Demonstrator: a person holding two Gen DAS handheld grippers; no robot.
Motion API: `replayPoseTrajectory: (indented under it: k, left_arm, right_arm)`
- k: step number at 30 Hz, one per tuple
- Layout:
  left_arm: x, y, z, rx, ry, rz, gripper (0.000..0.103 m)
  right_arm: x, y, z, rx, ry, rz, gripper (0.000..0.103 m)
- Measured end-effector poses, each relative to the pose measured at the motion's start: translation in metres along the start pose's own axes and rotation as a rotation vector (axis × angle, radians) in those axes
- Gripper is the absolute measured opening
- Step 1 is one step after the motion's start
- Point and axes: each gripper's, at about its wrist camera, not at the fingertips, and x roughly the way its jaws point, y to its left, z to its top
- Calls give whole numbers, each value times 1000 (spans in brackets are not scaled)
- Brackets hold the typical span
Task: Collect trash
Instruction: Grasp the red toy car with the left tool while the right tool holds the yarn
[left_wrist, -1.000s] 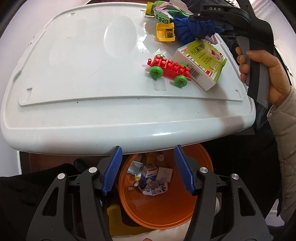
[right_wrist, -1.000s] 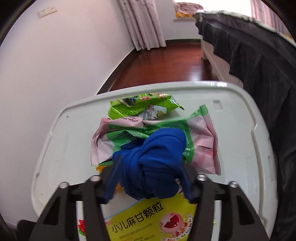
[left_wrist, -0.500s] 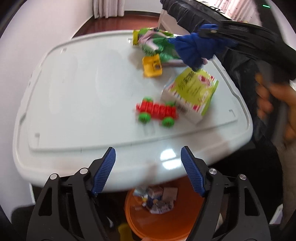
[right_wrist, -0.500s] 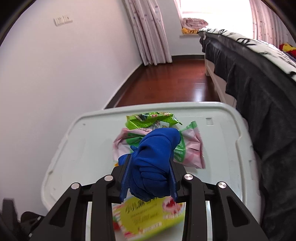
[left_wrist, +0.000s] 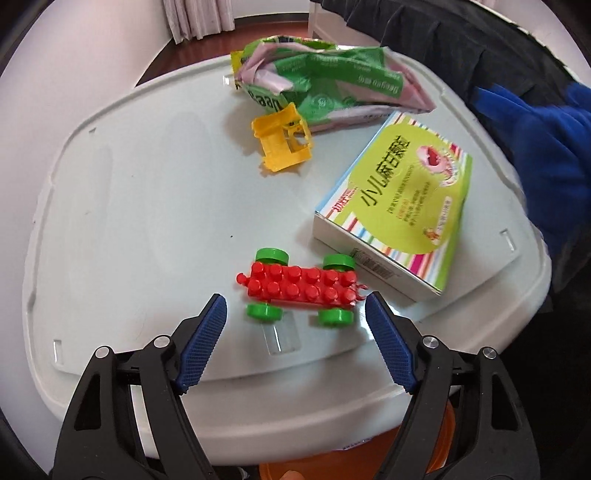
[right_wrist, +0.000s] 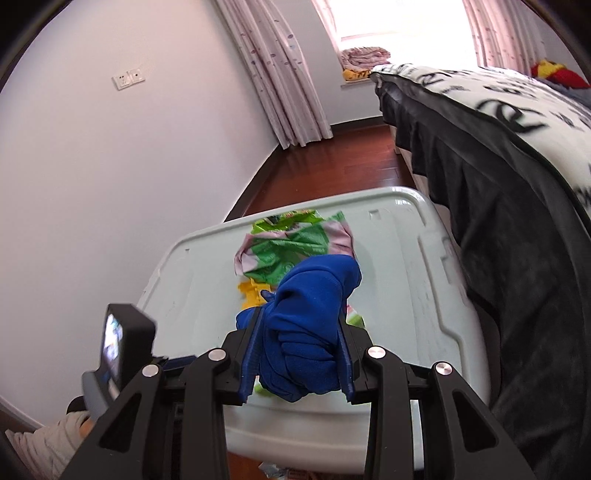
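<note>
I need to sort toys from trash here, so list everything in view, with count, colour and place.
Plastic storage lid: one, white, bearing the items.
Crumpled snack wrappers: two at least, green and pink, far end of the lid.
Toy block cab: one, yellow, beside the wrappers.
Cardboard medicine box: one, lime green, striped edges, right side of the lid.
Brick toy car: one, red, green wheels, near edge.
Bin: one, orange, below the lid.
Cloth bundle: one, blue, off the lid.
Left gripper: opening, empty, over the car.
Right gripper: shut on the cloth.
</note>
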Motion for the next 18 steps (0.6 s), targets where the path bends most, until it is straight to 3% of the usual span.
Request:
replayPoseTrajectory:
  k: [18]
  left_arm:
    - [23, 8, 17, -3, -21, 45, 75]
  right_arm:
    - [-6, -16, -17, 40, 14, 12, 35]
